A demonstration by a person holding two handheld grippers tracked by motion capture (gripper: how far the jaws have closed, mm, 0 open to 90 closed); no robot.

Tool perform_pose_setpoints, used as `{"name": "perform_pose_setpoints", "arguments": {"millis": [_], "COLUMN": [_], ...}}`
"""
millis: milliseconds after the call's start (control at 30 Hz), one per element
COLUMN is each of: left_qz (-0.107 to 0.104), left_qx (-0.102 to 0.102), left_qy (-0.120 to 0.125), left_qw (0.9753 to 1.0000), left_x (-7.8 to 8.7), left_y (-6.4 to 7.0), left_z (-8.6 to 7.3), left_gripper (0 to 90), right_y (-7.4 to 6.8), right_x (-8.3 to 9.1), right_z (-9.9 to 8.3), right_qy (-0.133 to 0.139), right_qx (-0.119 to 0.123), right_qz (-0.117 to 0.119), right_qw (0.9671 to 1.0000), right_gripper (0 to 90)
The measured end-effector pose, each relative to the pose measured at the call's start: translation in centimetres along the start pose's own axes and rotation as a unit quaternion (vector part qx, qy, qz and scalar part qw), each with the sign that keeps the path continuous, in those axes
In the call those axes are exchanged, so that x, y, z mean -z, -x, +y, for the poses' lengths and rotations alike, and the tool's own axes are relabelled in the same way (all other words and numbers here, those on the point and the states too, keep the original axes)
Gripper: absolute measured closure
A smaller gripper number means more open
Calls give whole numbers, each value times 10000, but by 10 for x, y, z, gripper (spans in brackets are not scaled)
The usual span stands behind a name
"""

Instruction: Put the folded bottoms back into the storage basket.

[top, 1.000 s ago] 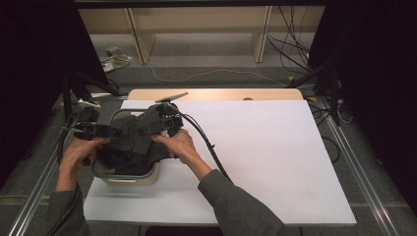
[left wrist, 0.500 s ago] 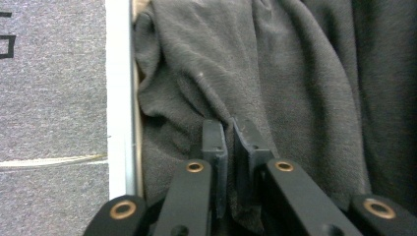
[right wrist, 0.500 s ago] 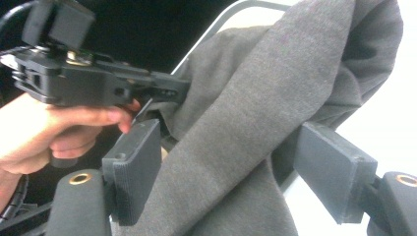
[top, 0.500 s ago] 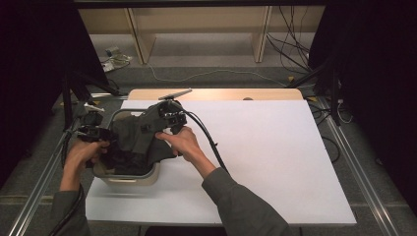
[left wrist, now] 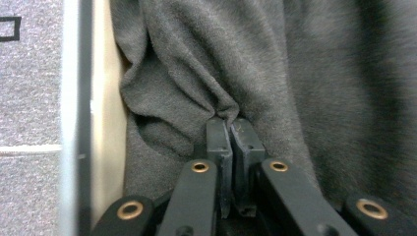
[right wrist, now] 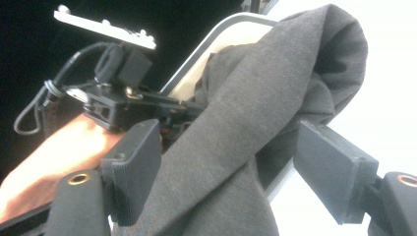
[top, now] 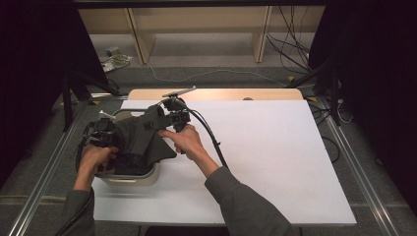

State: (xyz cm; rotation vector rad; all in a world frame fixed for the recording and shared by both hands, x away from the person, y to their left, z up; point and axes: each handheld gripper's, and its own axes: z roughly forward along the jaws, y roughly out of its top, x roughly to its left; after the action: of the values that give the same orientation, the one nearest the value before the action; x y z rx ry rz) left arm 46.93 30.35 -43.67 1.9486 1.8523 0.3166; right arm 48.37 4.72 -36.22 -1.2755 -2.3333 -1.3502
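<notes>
Left gripper (left wrist: pixel 230 129) clamped shut on a fold of the dark grey cloth (top: pixel 140 140), pinned down inside the cream tub (top: pixel 133 178). Right gripper (right wrist: pixel 236 167) wide open, holding nothing, cloth draped straight between its jaws and running lengthwise up and away over the tub rim. Closer to the free end, so probably the one to grab next. No readable labels or writing anywhere.

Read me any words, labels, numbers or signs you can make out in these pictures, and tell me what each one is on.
None: no readable text on the dark grey cloth, the cream tub, the white table top, the left gripper or the right gripper.
</notes>
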Motion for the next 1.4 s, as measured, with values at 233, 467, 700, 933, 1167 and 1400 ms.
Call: {"name": "perform_pose_setpoints", "arguments": {"millis": [233,467,700,933,1167,1400], "left_qz": [90,161,264,92,-94,-324], "left_qx": [49,56,12,-25,28,15], "left_qy": [-27,-18,-39,-85,113,563], "left_qw": [9999,9999,9996,9999,9999,9979], "left_x": [-10,-14,-11,6,33,57], "left_y": [0,0,2,2,2,12], "left_z": [-3,-3,-2,2,9,14], "left_gripper": [875,874,824,646,378,292], "right_y": [7,15,24,35,52,64], "right_x": [12,23,37,55,79,106], "right_z": [2,3,0,-6,-16,-26], "right_qy": [130,209,293,313,445,592], "right_qx": [-37,-48,-35,93,126,187], "right_qz": [-23,-74,-164,-387,-570,-671], "right_qw": [9999,9997,9994,9987,9973,9958], "right_gripper": [266,264,257,251,245,242]}}
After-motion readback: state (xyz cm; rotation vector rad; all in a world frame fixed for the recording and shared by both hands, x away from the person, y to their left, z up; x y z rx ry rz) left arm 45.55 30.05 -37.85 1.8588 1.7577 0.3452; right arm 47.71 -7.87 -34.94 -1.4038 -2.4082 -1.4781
